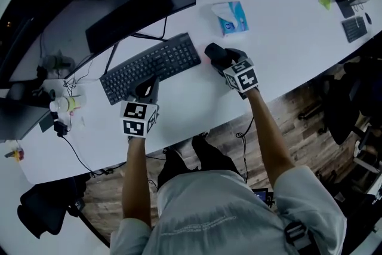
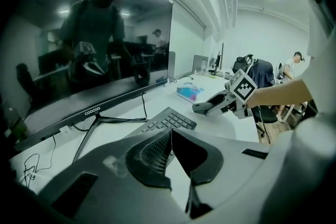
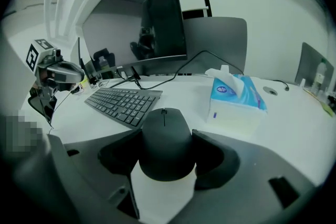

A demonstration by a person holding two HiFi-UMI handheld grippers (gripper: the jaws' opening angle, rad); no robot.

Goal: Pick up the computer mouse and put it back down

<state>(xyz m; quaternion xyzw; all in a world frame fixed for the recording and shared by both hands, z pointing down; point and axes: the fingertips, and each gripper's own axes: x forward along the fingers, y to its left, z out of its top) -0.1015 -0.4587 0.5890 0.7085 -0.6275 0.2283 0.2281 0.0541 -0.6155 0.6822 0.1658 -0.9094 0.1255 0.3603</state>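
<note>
Right gripper view: the right gripper [image 3: 167, 162] pinches the rounded, matte black computer mouse [image 3: 165, 136] between its 2 jaws; the left gripper [image 2: 170, 152] has mesh-textured jaws pressed together, empty.
</note>
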